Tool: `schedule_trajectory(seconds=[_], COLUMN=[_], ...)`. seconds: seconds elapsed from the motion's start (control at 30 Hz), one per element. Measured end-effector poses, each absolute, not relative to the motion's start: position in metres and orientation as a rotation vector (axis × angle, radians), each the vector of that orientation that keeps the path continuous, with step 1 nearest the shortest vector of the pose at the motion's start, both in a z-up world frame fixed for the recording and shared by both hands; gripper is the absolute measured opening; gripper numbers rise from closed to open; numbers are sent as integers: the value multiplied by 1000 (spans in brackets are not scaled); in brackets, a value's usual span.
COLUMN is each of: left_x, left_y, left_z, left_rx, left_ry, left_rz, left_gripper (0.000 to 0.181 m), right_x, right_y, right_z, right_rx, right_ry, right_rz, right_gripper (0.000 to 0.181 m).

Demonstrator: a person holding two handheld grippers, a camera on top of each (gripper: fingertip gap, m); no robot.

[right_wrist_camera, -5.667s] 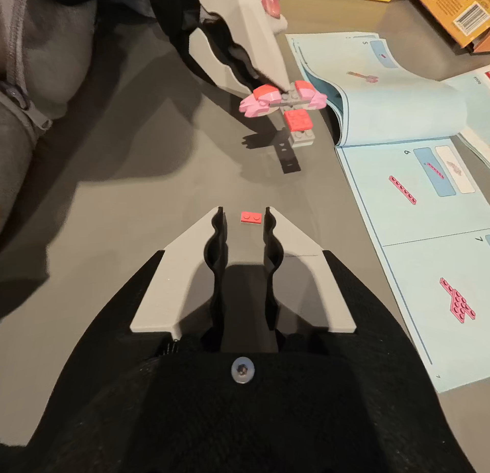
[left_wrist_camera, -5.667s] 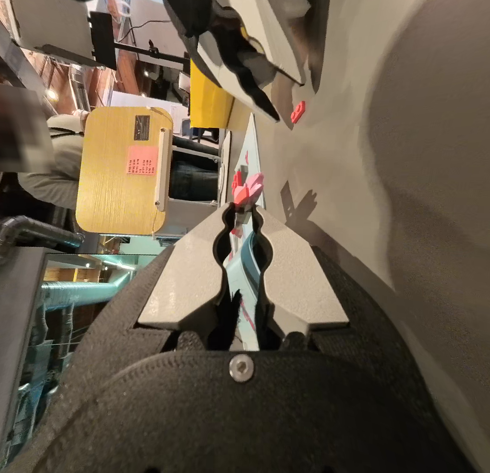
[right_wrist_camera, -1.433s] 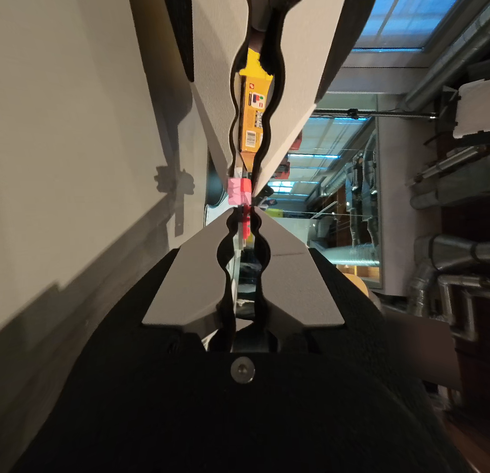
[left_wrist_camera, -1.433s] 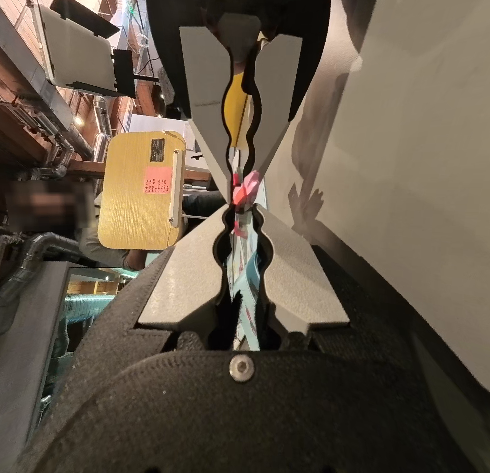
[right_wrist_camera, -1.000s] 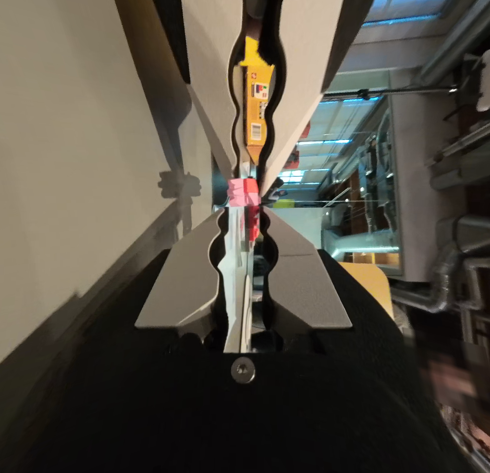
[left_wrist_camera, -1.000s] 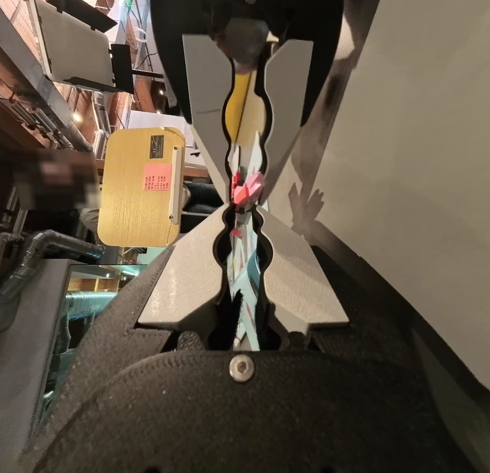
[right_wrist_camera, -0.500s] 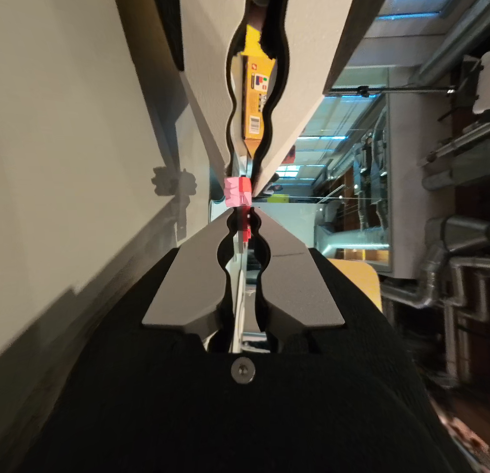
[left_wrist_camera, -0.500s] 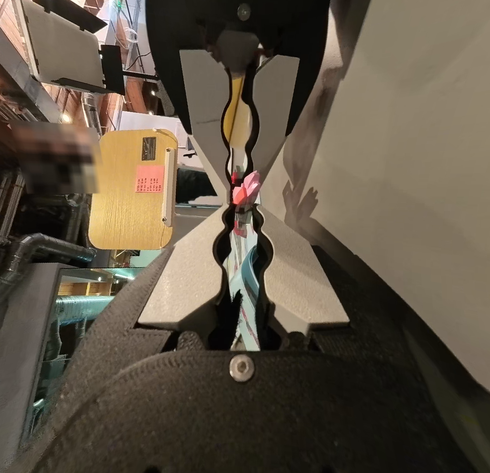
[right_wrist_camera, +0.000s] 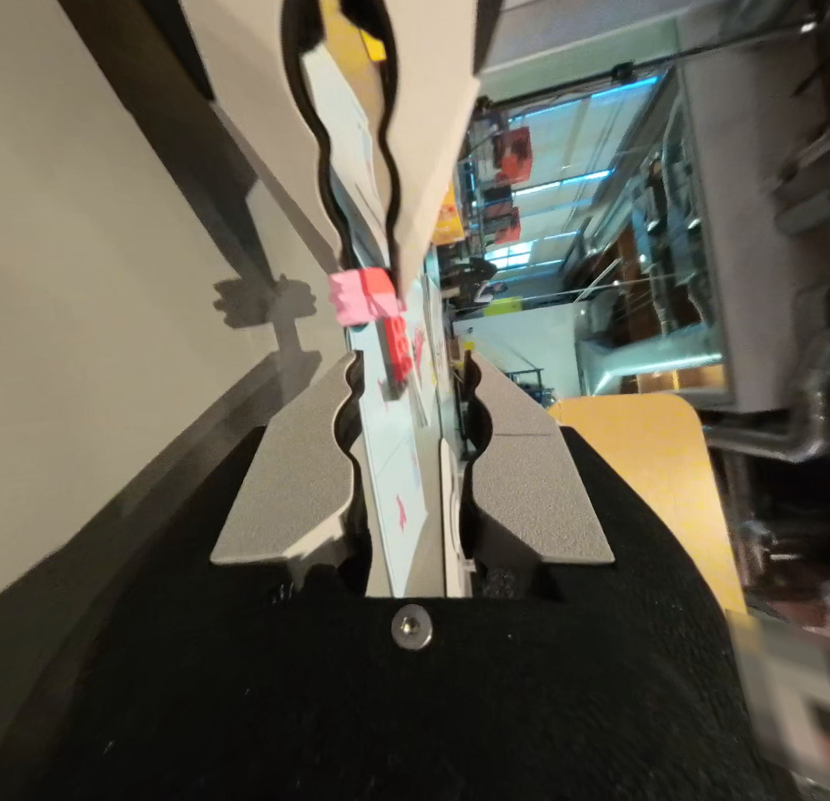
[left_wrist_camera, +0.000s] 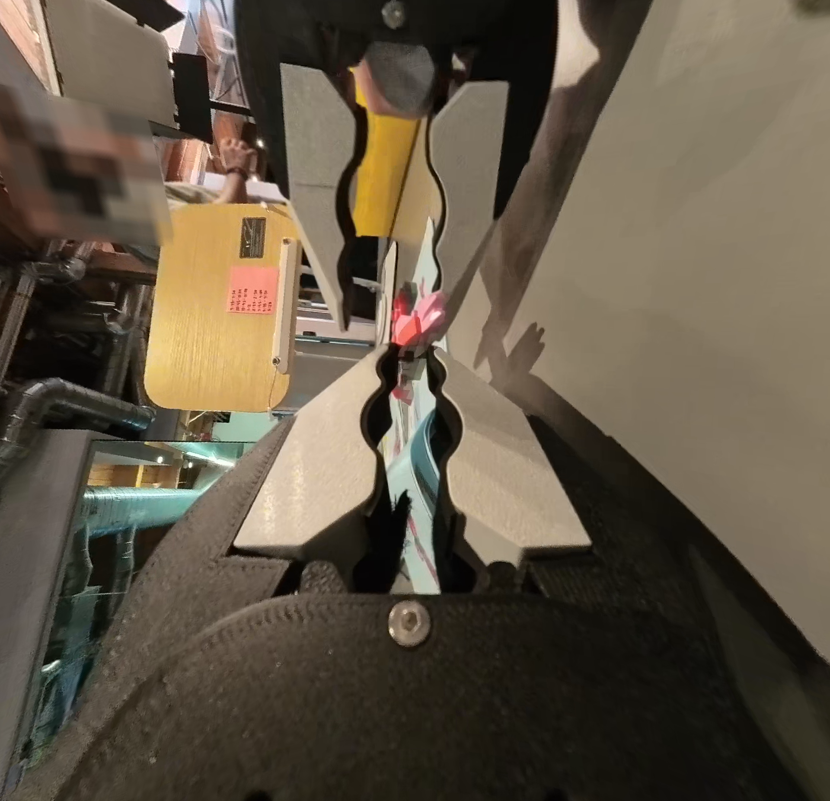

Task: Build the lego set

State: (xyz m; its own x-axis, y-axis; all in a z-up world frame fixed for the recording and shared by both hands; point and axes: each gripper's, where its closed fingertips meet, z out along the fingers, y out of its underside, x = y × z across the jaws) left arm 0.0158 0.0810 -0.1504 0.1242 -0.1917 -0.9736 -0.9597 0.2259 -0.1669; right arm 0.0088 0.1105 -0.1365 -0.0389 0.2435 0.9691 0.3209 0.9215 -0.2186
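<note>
Two grey two-finger grippers are seen tip to tip above the pale grey tabletop (left_wrist_camera: pixel 673 240). The left gripper (left_wrist_camera: pixel 408 360) is pinched on the grey stem of a small pink, red and grey brick model (left_wrist_camera: pixel 417 319), held in the air clear of the table. The right gripper (right_wrist_camera: pixel 411 357) is seen with its jaws spread and nothing between them, its tips just near the model (right_wrist_camera: pixel 366 298).

Progress is judged as early to middling: a red plate is seated on the model's stem, and the light blue instruction booklet (right_wrist_camera: pixel 390 465) lying open on the table suggests that further steps remain.

Open air is left around the model, though the opposing fingertips stand close. Ample bare table is available on one side; the booklet's edge and a yellow cardboard box (left_wrist_camera: pixel 381 173) bound the far side.
</note>
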Motion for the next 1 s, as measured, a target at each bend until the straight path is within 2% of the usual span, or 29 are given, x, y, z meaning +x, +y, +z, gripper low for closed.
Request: schedule_trajectory(seconds=[0.23, 0.47, 0.5, 0.57, 0.6, 0.8, 1.0], left_x=[19, 18, 17, 16, 16, 17, 16], left_y=[79, 80, 81, 81, 82, 81, 82], left_z=[-147, -152, -150, -153, -155, -150, -154], left_rx=[-1195, -1218, -1223, -1249, -1251, -1249, -1253], left_ry=[1320, 1334, 1319, 1326, 1333, 1301, 1329], left_rz=[827, 822, 818, 801, 801, 777, 801], left_gripper=[12, 12, 12, 12, 12, 12, 12], right_x=[14, 14, 14, 14, 14, 15, 14], right_y=[101, 102, 103, 108, 108, 103, 104], right_z=[-136, -143, -140, -136, -137, -140, -148], right_rx=[-277, -334, -383, -444, -453, -345, -375], right_ry=[-1610, -1645, -1633, -1615, -1619, -1623, -1664], right_rz=[-144, -101, -49, -10, -5, -95, -89], right_gripper=[7, 6, 9, 33, 36, 7, 7])
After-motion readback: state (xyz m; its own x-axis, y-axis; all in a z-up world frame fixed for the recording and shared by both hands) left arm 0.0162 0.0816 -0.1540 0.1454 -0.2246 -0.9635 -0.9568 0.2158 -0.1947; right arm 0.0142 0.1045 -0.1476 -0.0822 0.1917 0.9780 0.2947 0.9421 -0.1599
